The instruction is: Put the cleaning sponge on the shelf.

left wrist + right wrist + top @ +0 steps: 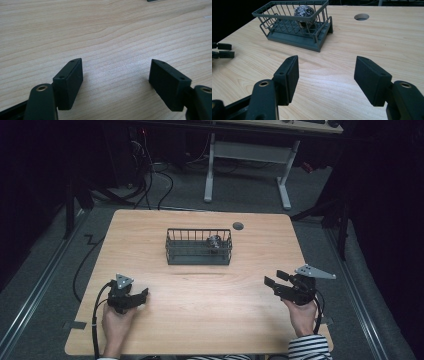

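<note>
The wire basket [198,247] is standing near the middle of the table [200,320], and every place below is told from it. A speckled round ball [214,241] is lying inside it, toward its right end on the grid floor; in the right gripper view the ball [304,12] is leaning near the basket's [294,37] far wall.

The left gripper [142,296] is resting well apart from the basket, toward the near left corner of the table, held by the person's left hand [117,322]. In the left gripper view its jaws are standing spread wide with only bare wood between them, and its gripper point [116,72] is lying over the table top [105,32]. The right gripper [274,279] is hovering well apart from the basket on the near right side, held by the right hand [301,314], with its jaws also spread wide and gripping nothing [327,67]; they are pointing toward the basket.

Neither gripper is touching the basket or the ball. A round cable hole [238,226] is sitting just beyond the basket's far right corner. Open wood is lying on all sides of the basket, widest between it and the near edge.
</note>
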{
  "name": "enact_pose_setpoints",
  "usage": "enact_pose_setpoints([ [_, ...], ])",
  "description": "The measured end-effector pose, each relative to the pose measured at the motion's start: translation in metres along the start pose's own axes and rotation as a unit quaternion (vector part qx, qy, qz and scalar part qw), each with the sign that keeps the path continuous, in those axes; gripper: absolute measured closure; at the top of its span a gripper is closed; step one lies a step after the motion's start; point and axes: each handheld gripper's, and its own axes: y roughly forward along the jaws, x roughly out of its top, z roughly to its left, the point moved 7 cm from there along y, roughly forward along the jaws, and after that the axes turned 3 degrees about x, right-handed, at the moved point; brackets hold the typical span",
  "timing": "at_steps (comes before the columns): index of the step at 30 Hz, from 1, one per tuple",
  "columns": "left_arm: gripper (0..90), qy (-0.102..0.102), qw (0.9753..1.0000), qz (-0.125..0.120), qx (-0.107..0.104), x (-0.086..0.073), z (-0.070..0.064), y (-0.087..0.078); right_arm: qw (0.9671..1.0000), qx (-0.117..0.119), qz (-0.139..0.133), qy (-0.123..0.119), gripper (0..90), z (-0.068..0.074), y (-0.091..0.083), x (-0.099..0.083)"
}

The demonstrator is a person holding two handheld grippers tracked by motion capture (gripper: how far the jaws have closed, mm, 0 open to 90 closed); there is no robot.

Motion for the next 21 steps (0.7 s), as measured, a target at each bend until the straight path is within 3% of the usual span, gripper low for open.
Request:
enact_pose_setpoints([
  [21,27.6,0.001,1.0,0.001,0.0,0.0,0.0,0.0,0.9998,-0.003,0.019,0.01,36.9,-0.002,0.025,-0.029],
])
